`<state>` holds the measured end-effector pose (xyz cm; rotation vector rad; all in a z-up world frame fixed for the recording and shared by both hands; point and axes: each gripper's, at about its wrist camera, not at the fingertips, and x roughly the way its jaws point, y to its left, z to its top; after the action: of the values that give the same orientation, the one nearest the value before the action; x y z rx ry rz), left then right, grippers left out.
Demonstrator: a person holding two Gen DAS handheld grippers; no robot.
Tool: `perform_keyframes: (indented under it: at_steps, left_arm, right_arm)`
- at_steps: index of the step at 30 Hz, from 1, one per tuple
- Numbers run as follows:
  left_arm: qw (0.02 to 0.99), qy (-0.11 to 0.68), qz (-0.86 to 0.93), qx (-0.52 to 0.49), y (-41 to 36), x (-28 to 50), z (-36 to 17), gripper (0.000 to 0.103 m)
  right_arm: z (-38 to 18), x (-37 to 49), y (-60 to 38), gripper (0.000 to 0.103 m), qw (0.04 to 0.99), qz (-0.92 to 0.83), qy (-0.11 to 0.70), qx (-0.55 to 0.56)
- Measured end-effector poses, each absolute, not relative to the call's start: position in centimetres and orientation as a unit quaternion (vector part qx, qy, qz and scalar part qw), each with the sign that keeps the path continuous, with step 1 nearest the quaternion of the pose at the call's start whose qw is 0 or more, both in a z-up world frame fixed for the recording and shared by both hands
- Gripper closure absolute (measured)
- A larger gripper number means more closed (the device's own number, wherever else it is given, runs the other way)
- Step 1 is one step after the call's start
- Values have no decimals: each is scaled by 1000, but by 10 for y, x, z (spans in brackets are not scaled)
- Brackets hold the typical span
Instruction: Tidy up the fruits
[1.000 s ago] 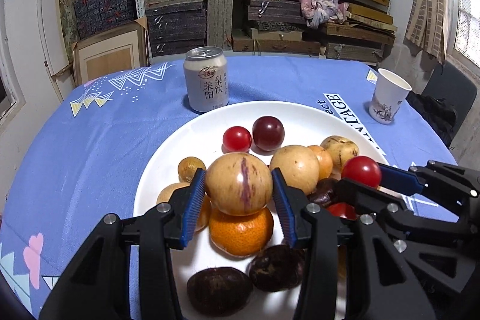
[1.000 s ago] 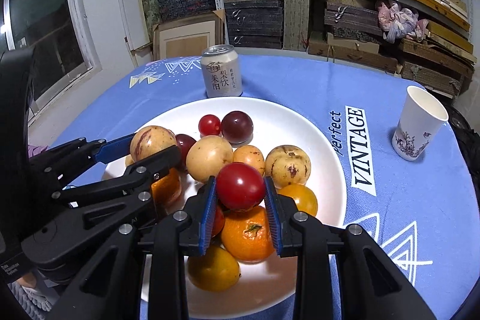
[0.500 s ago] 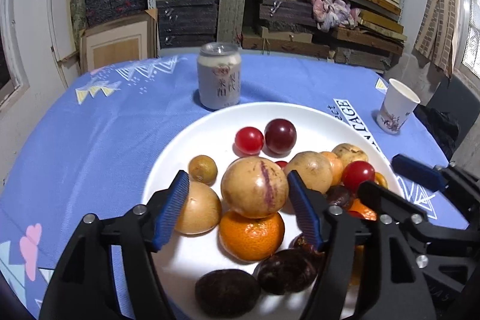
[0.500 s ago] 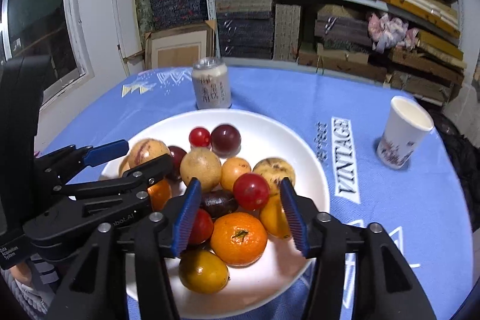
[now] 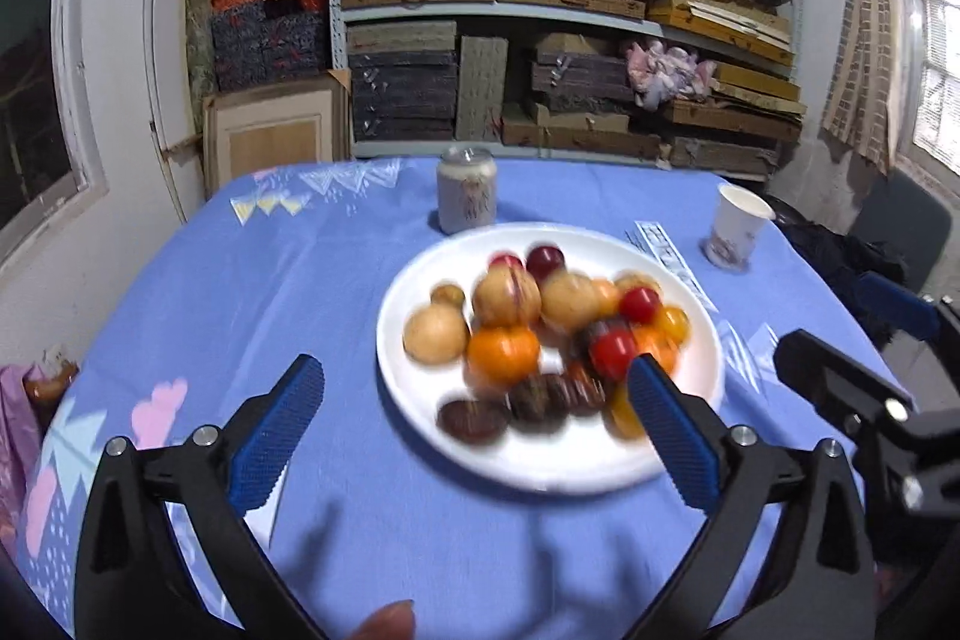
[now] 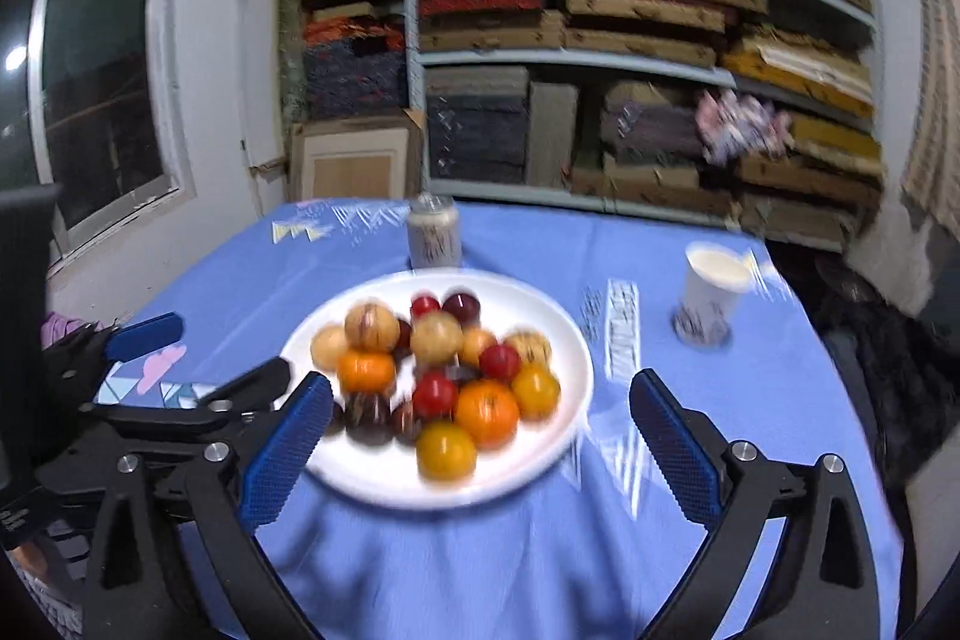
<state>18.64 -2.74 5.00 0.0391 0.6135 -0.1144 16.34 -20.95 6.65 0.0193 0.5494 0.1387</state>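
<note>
- Fruits (image 5: 543,340) are lying piled on the white plate (image 5: 420,418), near the middle of the bench (image 5: 270,292).
- Left gripper (image 5: 474,430) is opening wide, nothing between its jaws.
- Right gripper (image 6: 480,451) is opening wide too, holding nothing.
- Drink can (image 6: 433,233) is standing just beyond the plate's far rim; a paper cup (image 6: 708,295) is sitting toward the bench's right edge.

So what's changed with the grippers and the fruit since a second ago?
Both grippers let go and pulled back from the plate. The left gripper released the tan striped fruit, the right gripper the red tomato; both jaws are opening, nothing between them. Both fruits rest on the pile. The can and paper cup stayed put.
</note>
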Motion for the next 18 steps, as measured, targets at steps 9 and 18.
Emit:
perform_keyframes:
  at_steps: [9, 18]
  left_arm:
    - [936, 351, -31, -3, -5, 127, 16, 4]
    - [936, 351, -6, 2, 0, 118, 13, 4]
  right_arm:
    - [32, 111, -203, 3, 960, -60, 272, -41]
    - [17, 105, -187, 3, 953, 40, 300, -25]
